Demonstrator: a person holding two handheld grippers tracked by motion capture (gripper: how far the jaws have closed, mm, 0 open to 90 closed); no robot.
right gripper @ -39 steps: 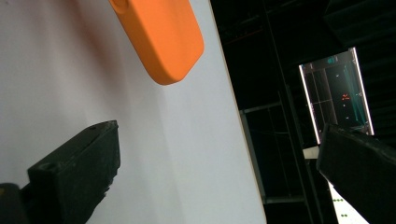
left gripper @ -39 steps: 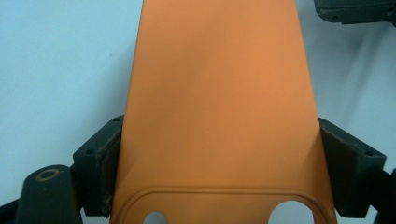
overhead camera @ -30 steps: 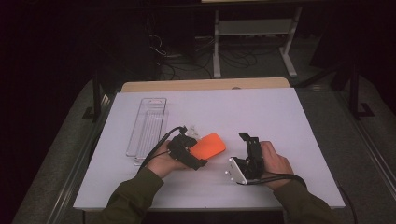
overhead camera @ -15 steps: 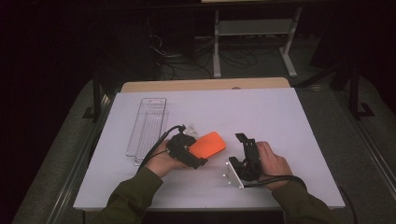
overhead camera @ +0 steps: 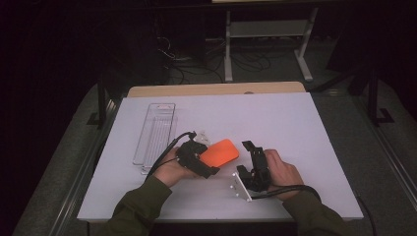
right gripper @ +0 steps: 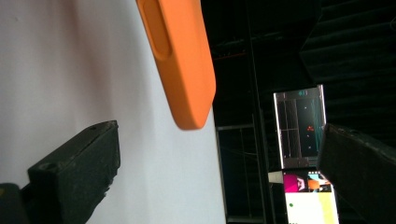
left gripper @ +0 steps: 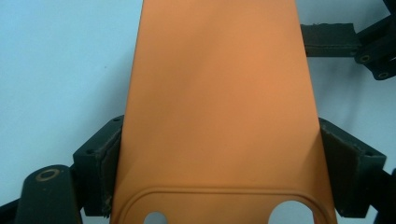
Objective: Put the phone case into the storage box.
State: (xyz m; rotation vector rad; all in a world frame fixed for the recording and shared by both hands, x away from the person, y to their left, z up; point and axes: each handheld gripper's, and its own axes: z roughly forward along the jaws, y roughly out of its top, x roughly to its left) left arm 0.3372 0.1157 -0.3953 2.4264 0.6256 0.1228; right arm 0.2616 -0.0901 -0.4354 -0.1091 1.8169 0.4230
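Observation:
An orange phone case is held just above the white table, near its front middle. My left gripper is shut on it, and in the left gripper view both pads press the long edges of the case. My right gripper lies on its side just right of the case, held in the person's right hand. Its jaws stand wide apart with nothing between them. The rounded end of the case hangs ahead of them. One right jaw tip also reaches into the left gripper view beyond the case.
A clear plastic tray lies lengthwise on the left of the white table top. A small clear piece sits just behind the left hand. Dark floor, cables and a metal stand lie beyond the far edge.
The right hand with its gripper has edged slightly left, toward the case. The left hand and the case have kept still.

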